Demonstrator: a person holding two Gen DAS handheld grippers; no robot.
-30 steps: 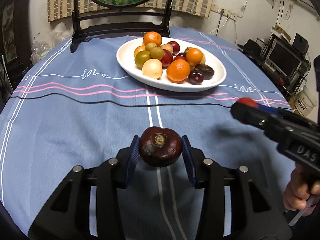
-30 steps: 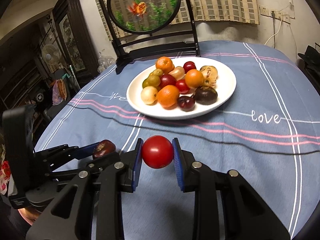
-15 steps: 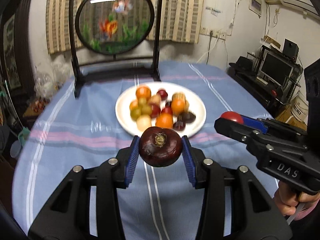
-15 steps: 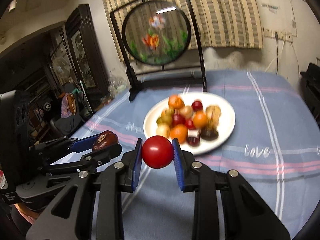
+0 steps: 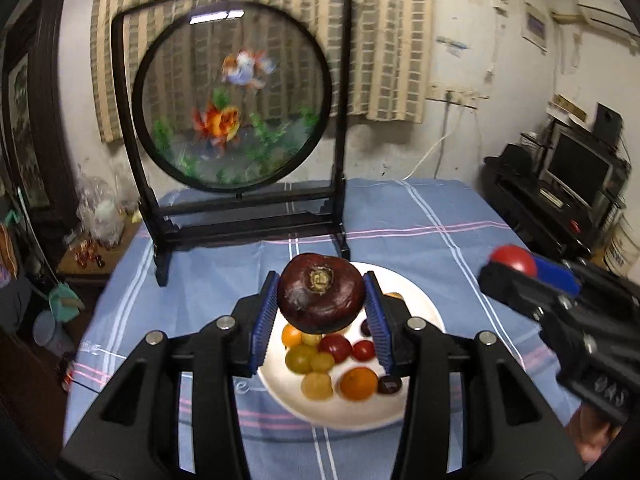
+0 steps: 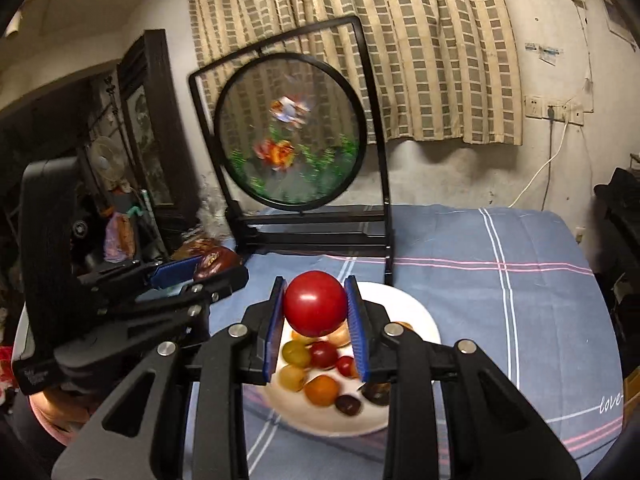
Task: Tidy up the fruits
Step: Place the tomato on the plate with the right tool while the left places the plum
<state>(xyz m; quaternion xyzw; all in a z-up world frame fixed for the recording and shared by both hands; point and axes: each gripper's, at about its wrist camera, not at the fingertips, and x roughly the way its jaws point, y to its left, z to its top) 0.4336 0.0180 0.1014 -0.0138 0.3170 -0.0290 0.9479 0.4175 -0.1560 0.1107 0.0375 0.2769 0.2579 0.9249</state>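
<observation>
In the left wrist view, the left hand-held gripper [image 5: 322,300] pinches a dark maroon fruit [image 5: 320,292] at frame centre, above the white plate [image 5: 420,304] of mixed fruits on the blue-clothed table [image 5: 420,216]. In the right wrist view, the right hand-held gripper [image 6: 316,312] pinches a red tomato [image 6: 315,303] at centre, over the same plate.

Round goldfish screen [image 5: 236,108] — striped curtain [image 5: 384,36] behind, blue tablecloth [image 5: 420,220] beneath.

A dark maroon round fruit [image 5: 320,296], stem scar facing the camera, is sitting clamped between blue pads above the white plate [image 5: 416,300]. A glossy red tomato [image 6: 315,303] is being held likewise. Orange, yellow-green, red and dark fruits [image 5: 332,364] are lying piled on the plate, near the tablecloth's [image 5: 420,232] middle.
</observation>
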